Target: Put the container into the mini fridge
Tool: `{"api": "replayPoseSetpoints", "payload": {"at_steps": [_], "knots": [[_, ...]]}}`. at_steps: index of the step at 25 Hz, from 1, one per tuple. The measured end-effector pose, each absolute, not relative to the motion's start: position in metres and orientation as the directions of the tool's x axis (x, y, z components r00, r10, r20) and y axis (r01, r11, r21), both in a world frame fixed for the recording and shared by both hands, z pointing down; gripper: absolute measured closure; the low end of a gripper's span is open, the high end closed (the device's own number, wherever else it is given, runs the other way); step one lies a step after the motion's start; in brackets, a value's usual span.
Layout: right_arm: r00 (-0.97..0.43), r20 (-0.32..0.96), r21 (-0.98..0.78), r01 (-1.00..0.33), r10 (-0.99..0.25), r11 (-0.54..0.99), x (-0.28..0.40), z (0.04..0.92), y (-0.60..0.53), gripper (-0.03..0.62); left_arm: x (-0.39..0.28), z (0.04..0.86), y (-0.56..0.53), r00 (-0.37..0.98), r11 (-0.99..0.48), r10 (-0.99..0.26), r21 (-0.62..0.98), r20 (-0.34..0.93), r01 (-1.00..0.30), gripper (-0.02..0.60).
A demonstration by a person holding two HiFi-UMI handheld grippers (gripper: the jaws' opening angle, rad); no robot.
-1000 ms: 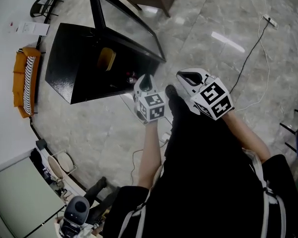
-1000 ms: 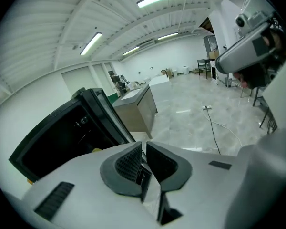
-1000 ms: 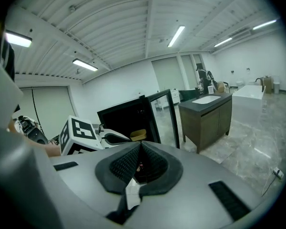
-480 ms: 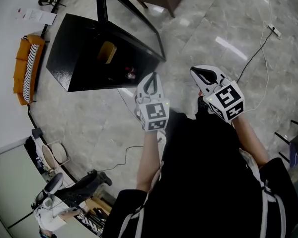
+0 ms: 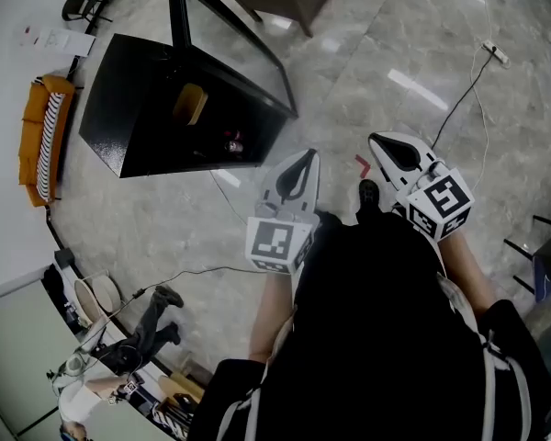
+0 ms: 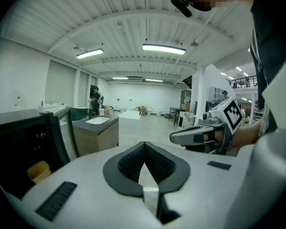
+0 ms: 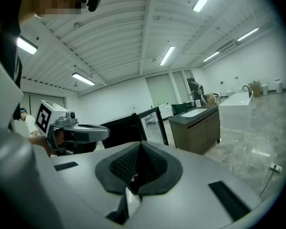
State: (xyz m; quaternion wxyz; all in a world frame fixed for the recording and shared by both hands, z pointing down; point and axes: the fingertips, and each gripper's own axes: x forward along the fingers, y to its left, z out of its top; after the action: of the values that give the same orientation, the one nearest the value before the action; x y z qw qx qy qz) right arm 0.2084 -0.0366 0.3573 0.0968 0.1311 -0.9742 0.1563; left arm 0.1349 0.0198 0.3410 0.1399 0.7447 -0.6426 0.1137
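Observation:
The black mini fridge [image 5: 129, 108] stands on the floor with its glass door [image 5: 230, 35] swung open. A yellow container [image 5: 190, 104] sits inside it, also seen low at the left in the left gripper view as the yellow container [image 6: 38, 170]. My left gripper [image 5: 305, 156] is held close to my body, well short of the fridge, shut and empty. My right gripper [image 5: 386, 143] hovers beside it to the right, jaws together with nothing in them. Each gripper view shows its own jaws closed to a point, left gripper [image 6: 144, 145] and right gripper [image 7: 139, 145].
A small red item [image 5: 231, 143] lies low inside the fridge. An orange sofa [image 5: 39, 141] stands left of it. A cable with a power strip [image 5: 496, 53] runs across the marble floor at the right. A person [image 5: 119, 356] is at the lower left. A dark sink cabinet [image 7: 200, 128] stands beyond.
Both grippers have drawn back from the fridge opening toward my body, the left one lower in the head view. The yellow container stays inside the fridge.

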Motion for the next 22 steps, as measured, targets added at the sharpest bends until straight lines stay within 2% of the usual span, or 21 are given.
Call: {"api": "replayPoseSetpoints", "payload": {"at_steps": [6,22], "knots": [[-0.936,0.227,-0.25,-0.322,-0.268,0.913,0.227,0.353,-0.033,0.576,0.145,0.35,0.027,0.171,-0.154,-0.916,0.076,0.363,-0.985,0.548],[-0.94,0.247,-0.232,-0.292,-0.235,0.928,0.232,0.358,-0.016,0.577,0.154,0.371,0.039,0.151,-0.142,-0.896,0.053,0.417,-0.988,0.548]]}}
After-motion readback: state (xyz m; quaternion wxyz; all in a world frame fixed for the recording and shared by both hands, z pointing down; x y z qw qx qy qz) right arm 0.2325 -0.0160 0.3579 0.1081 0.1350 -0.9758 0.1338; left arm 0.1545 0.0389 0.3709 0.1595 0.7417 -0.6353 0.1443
